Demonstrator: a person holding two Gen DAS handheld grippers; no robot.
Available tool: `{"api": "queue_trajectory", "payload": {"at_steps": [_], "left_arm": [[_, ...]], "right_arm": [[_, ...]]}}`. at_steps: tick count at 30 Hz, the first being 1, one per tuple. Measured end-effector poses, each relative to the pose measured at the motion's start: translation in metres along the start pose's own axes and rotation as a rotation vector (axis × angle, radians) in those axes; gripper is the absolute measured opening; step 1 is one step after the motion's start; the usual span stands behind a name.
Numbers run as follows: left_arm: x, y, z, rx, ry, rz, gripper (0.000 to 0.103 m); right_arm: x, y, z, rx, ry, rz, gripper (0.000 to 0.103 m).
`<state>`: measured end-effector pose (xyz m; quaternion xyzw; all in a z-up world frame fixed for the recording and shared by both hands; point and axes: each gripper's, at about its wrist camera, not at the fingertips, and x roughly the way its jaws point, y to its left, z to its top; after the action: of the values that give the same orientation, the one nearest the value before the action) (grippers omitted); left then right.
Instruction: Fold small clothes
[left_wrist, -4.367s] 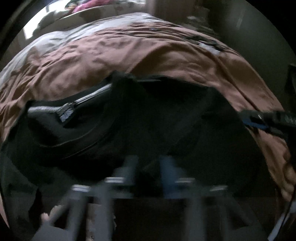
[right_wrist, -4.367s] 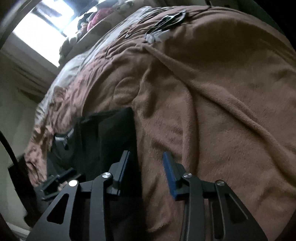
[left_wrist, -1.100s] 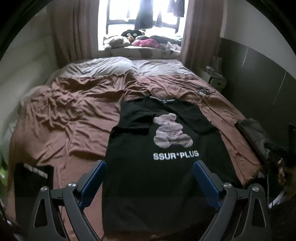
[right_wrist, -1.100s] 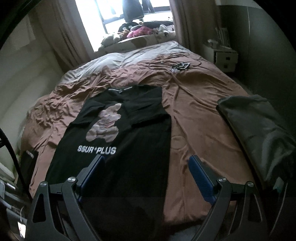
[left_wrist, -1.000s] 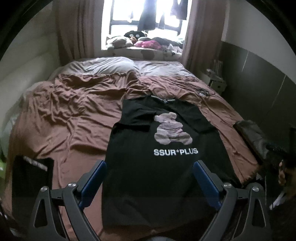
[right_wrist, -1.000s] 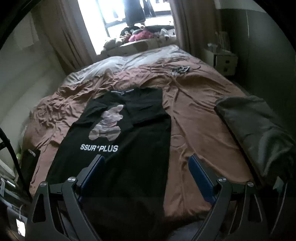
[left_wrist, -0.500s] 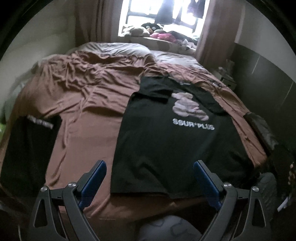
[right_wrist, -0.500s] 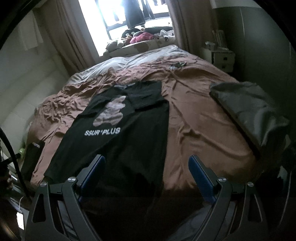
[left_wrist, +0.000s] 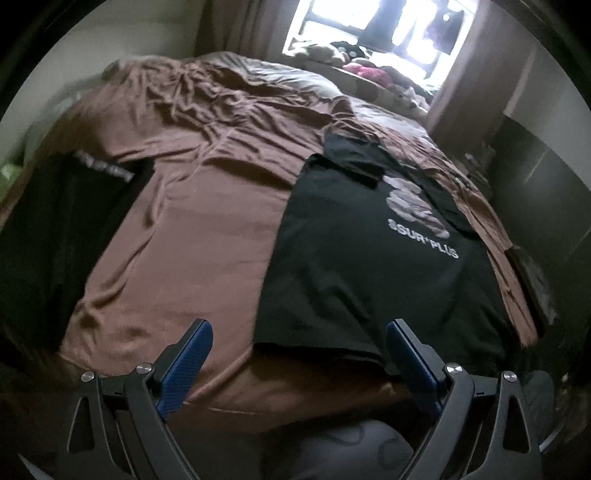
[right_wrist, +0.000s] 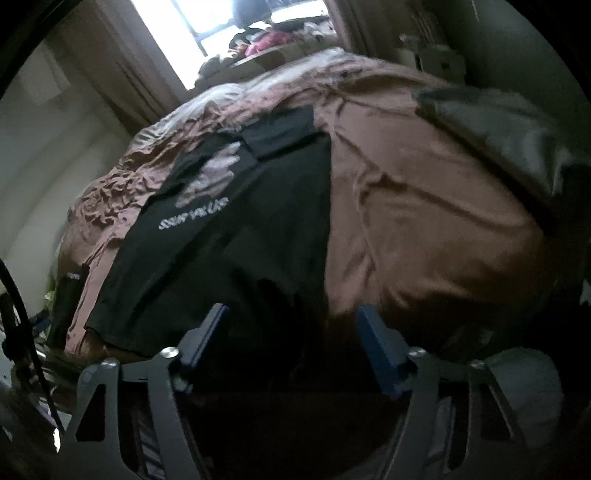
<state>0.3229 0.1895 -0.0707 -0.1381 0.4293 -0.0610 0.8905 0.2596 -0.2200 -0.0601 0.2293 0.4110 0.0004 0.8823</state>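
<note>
A black T-shirt (left_wrist: 354, 258) with a pale bear print and white "SSUR*PLUS" lettering lies spread flat, front up, on a brown bed cover (left_wrist: 192, 229). It also shows in the right wrist view (right_wrist: 236, 240). My left gripper (left_wrist: 299, 339) is open and empty, just above the shirt's near left hem corner. My right gripper (right_wrist: 291, 325) is open and empty, low over the shirt's near right hem, close to the bed's front edge.
A folded black garment (left_wrist: 55, 229) lies at the bed's left edge. A dark grey folded piece (right_wrist: 491, 125) lies at the right edge. Pillows and soft toys (left_wrist: 369, 70) sit by the window. A bedside table (right_wrist: 439, 62) stands at the far right.
Both grippers have dropped from high above the bed down toward the shirt's near hem, the left swinging left and the right closing somewhat. The shirt has not moved.
</note>
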Motion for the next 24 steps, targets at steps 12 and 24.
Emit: {"api": "queue_trajectory", "payload": {"at_steps": [12, 24], "left_arm": [[0.023, 0.028, -0.018, -0.066, 0.026, -0.026, 0.092], [0.048, 0.054, -0.016, -0.173, 0.055, -0.074, 0.079]], "right_arm": [[0.065, -0.001, -0.010, 0.071, 0.120, -0.003, 0.044], [0.098, -0.005, -0.020, 0.105, 0.135, 0.010, 0.005]]}}
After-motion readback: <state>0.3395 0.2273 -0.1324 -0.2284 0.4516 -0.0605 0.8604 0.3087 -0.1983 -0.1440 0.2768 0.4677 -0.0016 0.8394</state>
